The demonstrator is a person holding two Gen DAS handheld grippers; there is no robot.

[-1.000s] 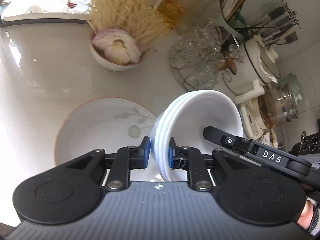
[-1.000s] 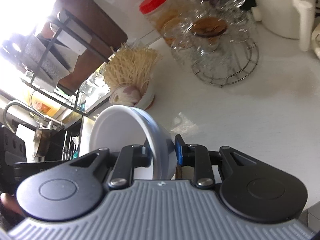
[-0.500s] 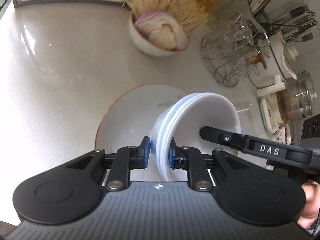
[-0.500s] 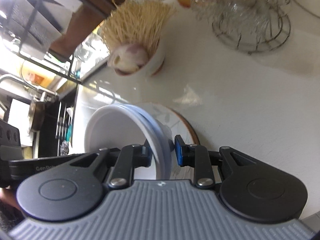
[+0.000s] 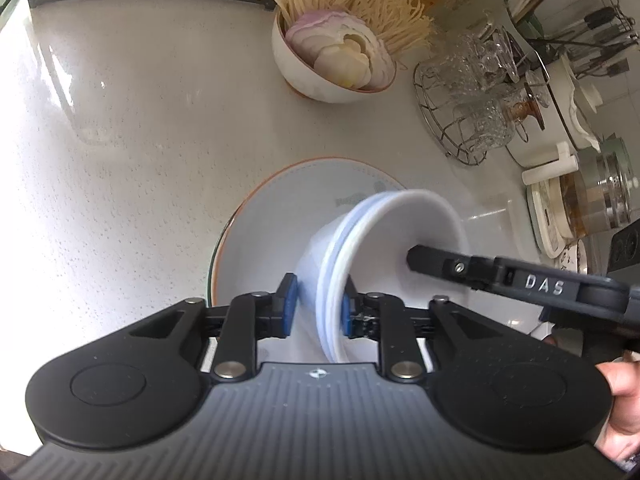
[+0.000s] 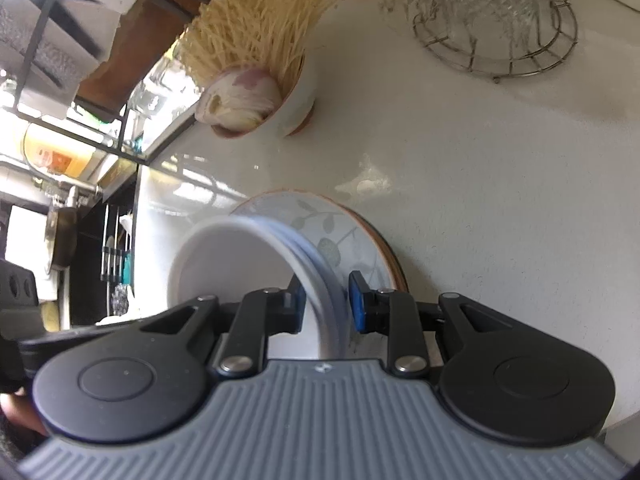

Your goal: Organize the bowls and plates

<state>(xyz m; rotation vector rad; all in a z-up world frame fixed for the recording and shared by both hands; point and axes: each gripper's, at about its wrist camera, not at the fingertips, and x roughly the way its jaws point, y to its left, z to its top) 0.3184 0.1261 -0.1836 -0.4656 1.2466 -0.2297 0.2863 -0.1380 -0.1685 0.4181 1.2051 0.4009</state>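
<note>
A stack of white bowls (image 5: 400, 232) lies tilted on its side over a white plate (image 5: 280, 216) with a leaf print and an orange rim. My left gripper (image 5: 318, 308) straddles the stack's near rim. Its jaws are opening, and its left pad (image 5: 290, 304) stands a little off the bowl wall. In the right wrist view, my right gripper (image 6: 326, 302) is shut on the far rim of the bowl stack (image 6: 224, 264), above the plate (image 6: 320, 216). One right finger (image 5: 432, 260) reaches inside the top bowl.
A bowl of dry noodles and sliced onion (image 5: 320, 80) stands behind the plate. At the right are a wire rack of glasses (image 5: 472, 112), a white pot (image 5: 576, 92) and a glass kettle (image 5: 600, 196). A dish rack (image 6: 60, 40) is at the far left.
Both grippers have come down with the bowl stack, which now lies over the plate. The left gripper's pads have spread slightly. The right gripper's grip looks unchanged.
</note>
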